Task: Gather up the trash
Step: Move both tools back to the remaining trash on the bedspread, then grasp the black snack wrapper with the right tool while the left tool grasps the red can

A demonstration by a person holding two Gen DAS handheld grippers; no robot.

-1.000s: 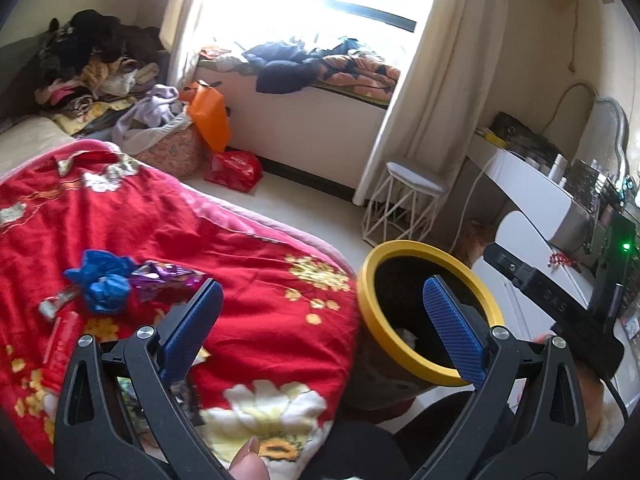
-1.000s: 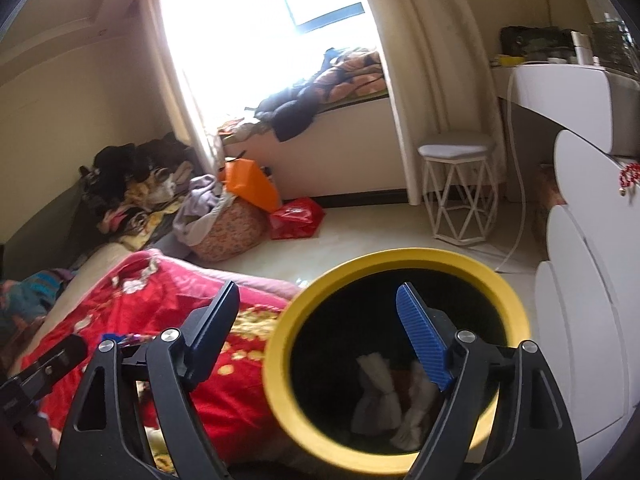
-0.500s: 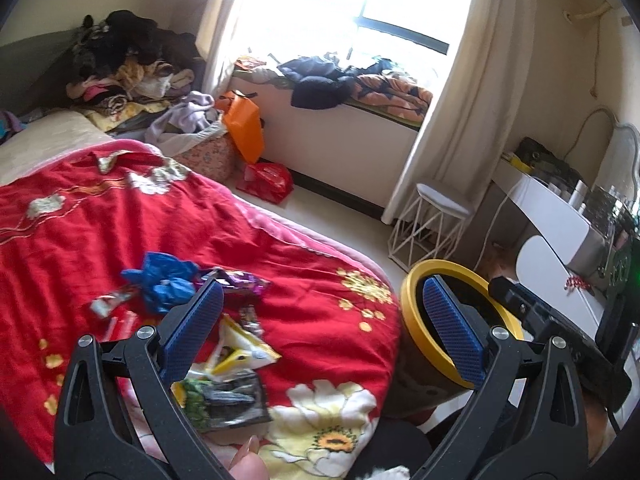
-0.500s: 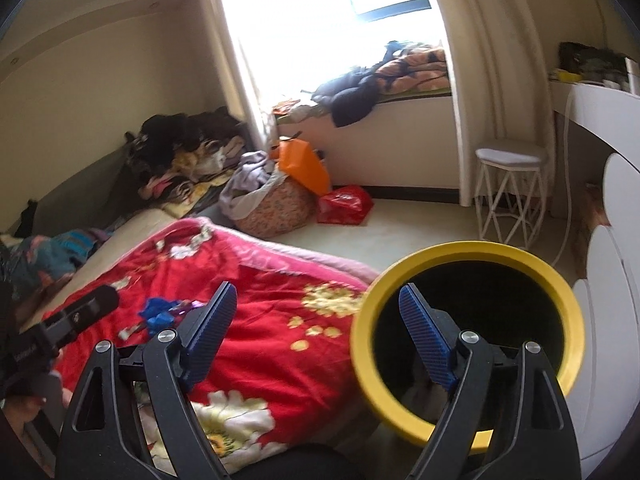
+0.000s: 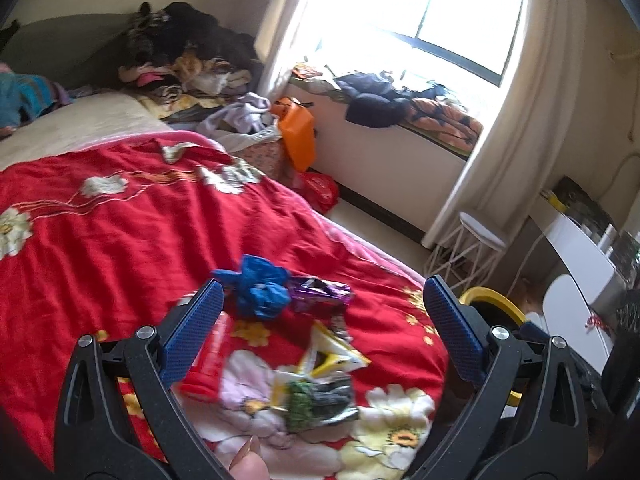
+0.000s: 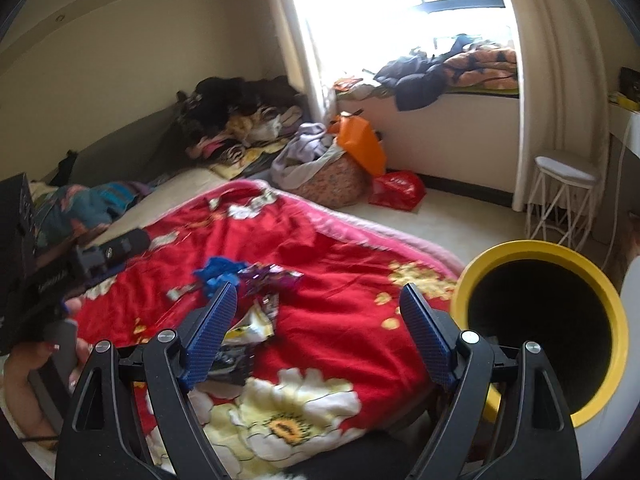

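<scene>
Your big red blanket holds all the trash, so you face it; the yellow bin waits near on the right, easy to reach. The blue crumpled bag lies far, the purple wrapper touching it. Your left gripper and right gripper gape wide, holding nothing, ready to pinch.

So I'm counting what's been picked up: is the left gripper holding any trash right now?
No, the left gripper is open and empty, while the blue crumpled wrapper lies on the red blanket.
</scene>
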